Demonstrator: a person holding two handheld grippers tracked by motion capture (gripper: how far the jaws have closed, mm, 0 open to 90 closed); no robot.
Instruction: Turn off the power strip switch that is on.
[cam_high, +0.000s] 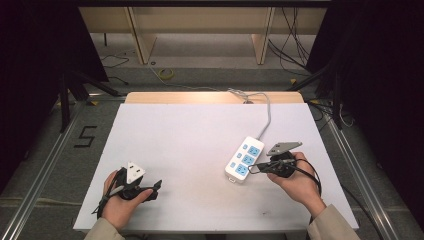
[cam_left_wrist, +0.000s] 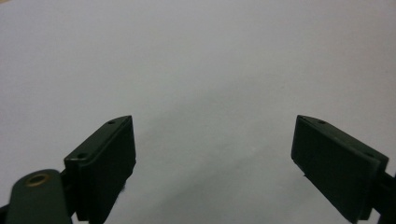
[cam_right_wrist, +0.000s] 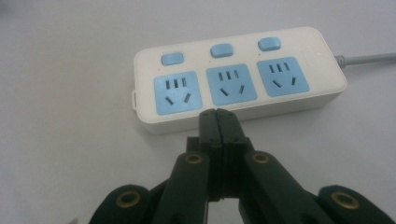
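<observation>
1. One white tabletop (cam_high: 190, 145) carries everything, with its far edge showing bare wood. Most of its surface lies bare, which leaves both hands free room to work.

2. One white power strip (cam_high: 244, 159) lies flat near the right edge of the tabletop, about midway between the near and far edges. It is angled, with its grey cord (cam_high: 266, 112) running off over the far edge. Its three blue sockets (cam_right_wrist: 231, 86) face up, each with a blue switch (cam_right_wrist: 221, 50) beside it, so sockets and switches are all easy to reach from above.

3. The right gripper (cam_high: 251, 169) sits at the strip's near end, held in the person's right hand (cam_high: 299, 181). Its jaws are pressed together with nothing between them. In the right gripper view the closed tips meet just in front of the strip's long side wall, by the gap between two sockets; whether they touch it I cannot tell. Closed tips make a narrow point, which would suit pushing the strip or pressing a switch.

4. The left gripper (cam_high: 156, 187) rests near the near-left corner of the tabletop, well apart from the strip. Its jaws are spread wide over bare surface and hold nothing, so this hand appears to be waiting.

5. No brand, label or wording can be read on the strip or grippers. A dark mark shaped like the digit 5 (cam_high: 86, 136) lies on the floor left of the table.
</observation>
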